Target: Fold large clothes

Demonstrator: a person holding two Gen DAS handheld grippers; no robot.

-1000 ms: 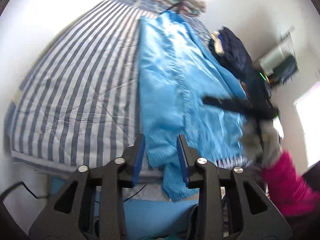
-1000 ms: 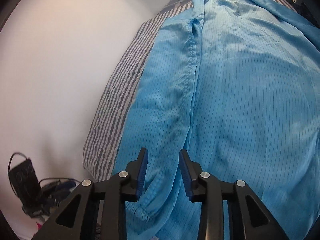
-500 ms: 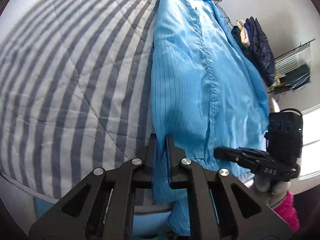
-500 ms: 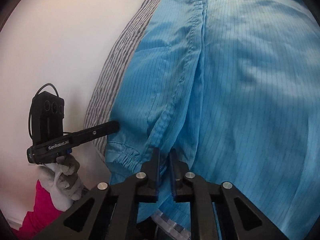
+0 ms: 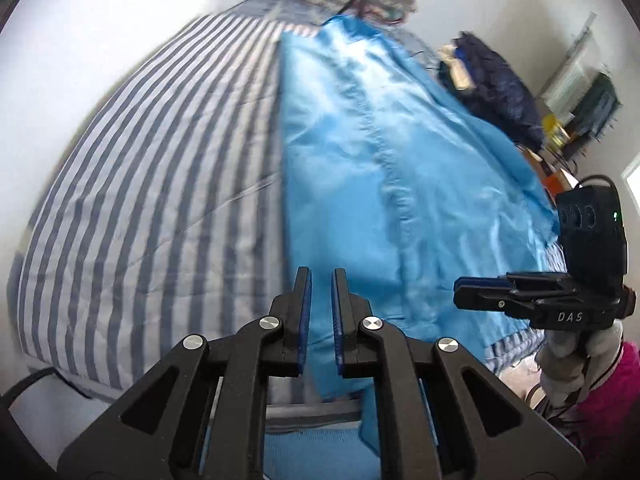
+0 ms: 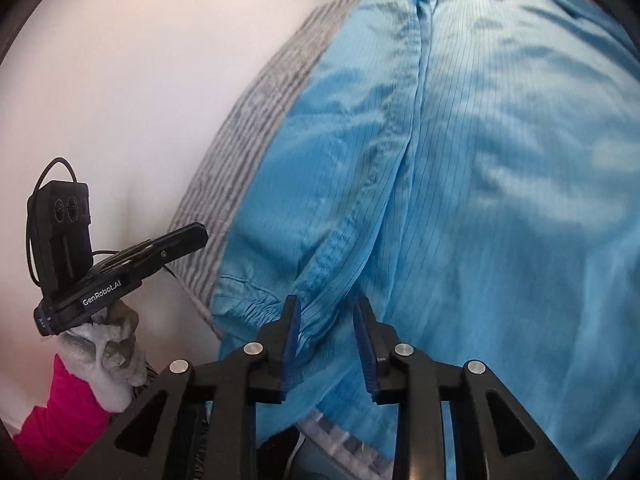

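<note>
Both grippers let go of the blue garment [image 6: 460,184]

Left gripper [image 5: 319,280] stood narrow and empty; right gripper [image 6: 326,312] was opening over the cuff; regrasp likely needed.

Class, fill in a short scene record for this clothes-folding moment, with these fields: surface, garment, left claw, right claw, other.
Surface: grey-and-white striped bed cover
Garment: large bright blue pinstriped garment, spread lengthwise on the bed, gathered sleeve cuff at the near end
Left claw: shut, apparently empty, beside the garment's edge
Right claw: jaws opening, sleeve fabric between them, pads not pressing it
Other: pile of dark clothes on the far side of the bed
</note>
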